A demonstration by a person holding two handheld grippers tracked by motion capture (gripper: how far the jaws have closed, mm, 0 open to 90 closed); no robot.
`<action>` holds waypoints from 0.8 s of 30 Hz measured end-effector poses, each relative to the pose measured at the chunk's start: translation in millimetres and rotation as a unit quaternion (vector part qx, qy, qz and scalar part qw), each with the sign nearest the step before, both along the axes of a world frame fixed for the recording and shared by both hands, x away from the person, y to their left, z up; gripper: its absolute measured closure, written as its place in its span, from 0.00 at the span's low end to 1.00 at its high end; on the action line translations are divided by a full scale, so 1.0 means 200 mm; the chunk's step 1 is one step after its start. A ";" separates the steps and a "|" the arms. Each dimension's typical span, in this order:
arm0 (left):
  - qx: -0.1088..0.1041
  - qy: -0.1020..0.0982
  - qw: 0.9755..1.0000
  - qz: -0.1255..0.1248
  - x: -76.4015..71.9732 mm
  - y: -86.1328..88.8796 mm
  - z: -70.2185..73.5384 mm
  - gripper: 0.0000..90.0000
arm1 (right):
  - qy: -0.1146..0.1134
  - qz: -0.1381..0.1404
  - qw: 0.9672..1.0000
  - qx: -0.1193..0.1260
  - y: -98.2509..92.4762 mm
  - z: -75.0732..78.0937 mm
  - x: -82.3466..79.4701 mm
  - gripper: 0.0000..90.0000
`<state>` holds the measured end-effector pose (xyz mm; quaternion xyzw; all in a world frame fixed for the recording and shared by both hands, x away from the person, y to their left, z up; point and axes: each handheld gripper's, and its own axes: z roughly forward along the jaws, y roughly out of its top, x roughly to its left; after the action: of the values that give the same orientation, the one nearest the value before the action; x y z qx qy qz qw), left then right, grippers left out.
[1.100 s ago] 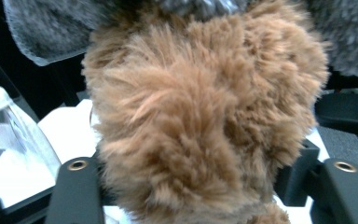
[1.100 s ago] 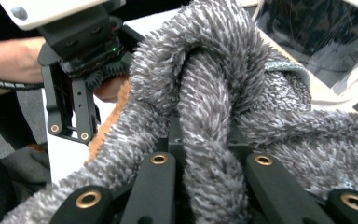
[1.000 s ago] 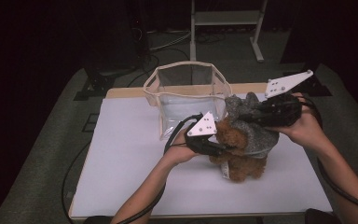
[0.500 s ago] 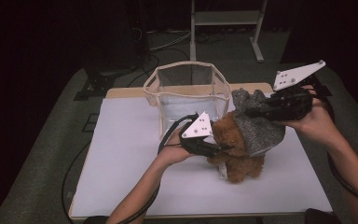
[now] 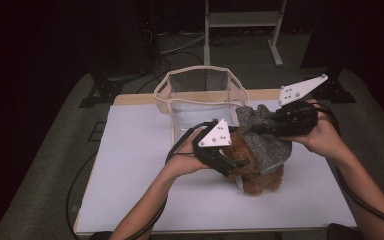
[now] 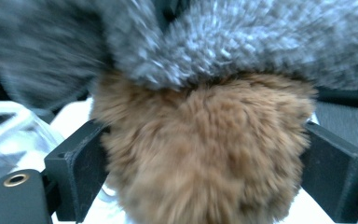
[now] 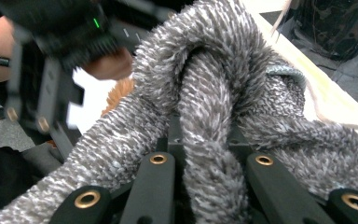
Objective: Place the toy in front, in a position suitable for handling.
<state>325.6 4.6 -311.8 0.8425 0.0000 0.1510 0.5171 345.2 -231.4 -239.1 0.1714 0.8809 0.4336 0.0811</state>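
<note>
On the white table (image 5: 130, 165), right gripper (image 5: 272, 125) jaws clamped on grey cloth (image 5: 267, 145), left gripper (image 5: 232, 162) jaws just widened around brown plush toy (image 6: 200, 154).

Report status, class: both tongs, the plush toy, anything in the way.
Right tongs shut on grey cloth. Left tongs just opening, brown plush toy between jaws. Clear bag close behind.

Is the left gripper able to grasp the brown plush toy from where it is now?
Probably yes. The left gripper already has the brown plush toy between its jaws, which have just opened and stand at its flanks. The grey fuzzy cloth, pinched by the right gripper, drapes only over the toy's top.
</note>
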 end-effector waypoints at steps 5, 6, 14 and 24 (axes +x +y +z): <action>0.006 0.000 1.000 -0.002 0.00 0.01 -0.05 0.35 | -0.015 -0.004 1.000 -0.018 0.02 -0.02 -0.01 0.86; 0.002 0.003 1.000 -0.002 0.01 0.01 -0.04 0.36 | -0.018 -0.008 1.000 -0.013 0.01 -0.02 -0.01 0.86; 0.003 -0.001 1.000 0.000 0.01 0.02 -0.03 0.39 | -0.008 -0.051 0.998 0.035 -0.19 -0.03 0.02 0.86; 0.026 -0.001 1.000 0.002 0.00 0.07 0.00 0.20 | 0.024 -0.051 0.996 0.067 -0.24 -0.18 0.05 0.86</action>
<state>325.4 17.9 -312.6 0.8554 -0.0023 0.1530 0.4948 355.6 -279.8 -275.0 0.2318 0.8416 0.4827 0.0707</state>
